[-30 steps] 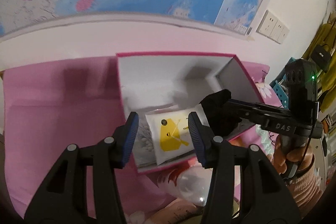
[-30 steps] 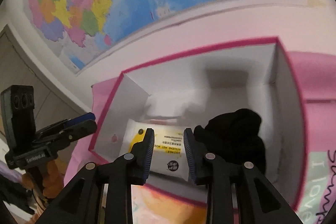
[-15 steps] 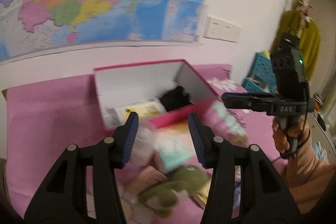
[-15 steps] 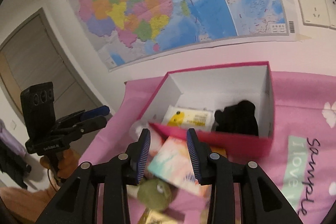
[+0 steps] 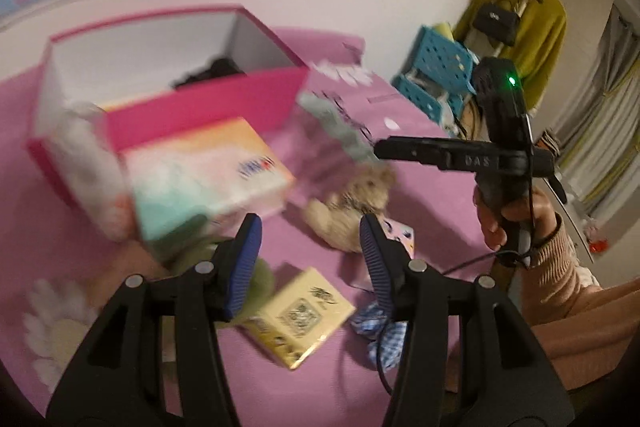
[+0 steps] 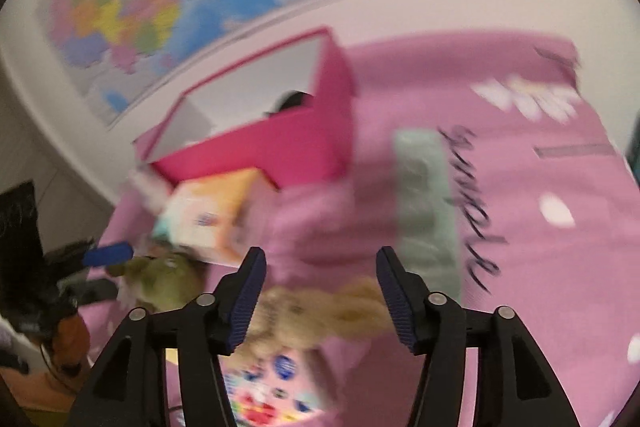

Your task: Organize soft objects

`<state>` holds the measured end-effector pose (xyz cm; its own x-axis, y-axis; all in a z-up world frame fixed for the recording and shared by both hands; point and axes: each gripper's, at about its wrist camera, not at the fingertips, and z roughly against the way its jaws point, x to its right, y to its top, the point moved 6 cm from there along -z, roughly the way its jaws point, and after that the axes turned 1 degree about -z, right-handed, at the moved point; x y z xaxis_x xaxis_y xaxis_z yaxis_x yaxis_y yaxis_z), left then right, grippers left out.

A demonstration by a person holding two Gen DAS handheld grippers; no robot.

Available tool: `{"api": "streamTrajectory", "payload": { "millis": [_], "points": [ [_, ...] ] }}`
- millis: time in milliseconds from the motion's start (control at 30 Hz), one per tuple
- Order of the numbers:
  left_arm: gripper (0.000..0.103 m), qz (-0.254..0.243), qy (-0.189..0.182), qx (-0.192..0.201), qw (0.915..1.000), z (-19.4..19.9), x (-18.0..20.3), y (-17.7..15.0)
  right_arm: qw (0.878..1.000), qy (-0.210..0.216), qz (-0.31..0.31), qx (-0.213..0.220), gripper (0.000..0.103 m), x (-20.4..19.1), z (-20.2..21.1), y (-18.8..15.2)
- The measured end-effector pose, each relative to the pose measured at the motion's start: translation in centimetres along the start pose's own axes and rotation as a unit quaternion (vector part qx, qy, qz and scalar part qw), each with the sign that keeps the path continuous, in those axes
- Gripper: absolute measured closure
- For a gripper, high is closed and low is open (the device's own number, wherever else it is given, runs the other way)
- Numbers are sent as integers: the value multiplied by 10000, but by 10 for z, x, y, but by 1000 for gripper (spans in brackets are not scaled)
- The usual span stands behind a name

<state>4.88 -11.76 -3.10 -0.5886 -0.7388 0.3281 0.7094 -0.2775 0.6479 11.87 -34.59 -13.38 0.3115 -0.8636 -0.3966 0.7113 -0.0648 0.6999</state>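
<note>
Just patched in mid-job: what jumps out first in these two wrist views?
The hot-pink box against the wall, white inside with something black in it. In front of it a pastel tissue pack leans, with a tan plush bear, a green plush and a yellow packet strewn over the pink cloth. Both tools, left and right, are empty.

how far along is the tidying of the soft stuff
Done: a black soft item lies in the pink box. In hand: nothing; both claws are open, the right claw over the tan plush. Left: green plush, tissue pack, yellow packet.
</note>
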Motion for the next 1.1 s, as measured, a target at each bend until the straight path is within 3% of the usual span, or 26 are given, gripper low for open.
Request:
{"api": "streamTrajectory", "payload": {
  "millis": [300,500,567,633,733,967,1100],
  "points": [
    [51,36,-579,-839,9948,-56,25,-15,9958,705,-513,-282,41,16,-21,-17],
    [51,15,-573,-1173,9914,-77,31,-20,9939,936,-436,-382,41,12,-30,-26],
    [50,-17,-566,-1243,9906,-82,34,-21,9939,983,-353,-343,47,10,-29,-27],
    [50,-14,-560,-1328,9895,-87,36,-22,9930,1106,-305,-283,64,9,-27,-28],
    [50,17,-555,-1443,9880,-95,38,-24,9940,1066,-202,-164,70,7,-23,-27],
    [50,217,-595,-1689,9836,-112,35,-28,9891,1384,-501,110,74,13,-16,-23],
    [50,363,-626,-1570,9849,-113,32,-22,9872,1498,-489,242,74,6,-9,-18]
  ]
}}
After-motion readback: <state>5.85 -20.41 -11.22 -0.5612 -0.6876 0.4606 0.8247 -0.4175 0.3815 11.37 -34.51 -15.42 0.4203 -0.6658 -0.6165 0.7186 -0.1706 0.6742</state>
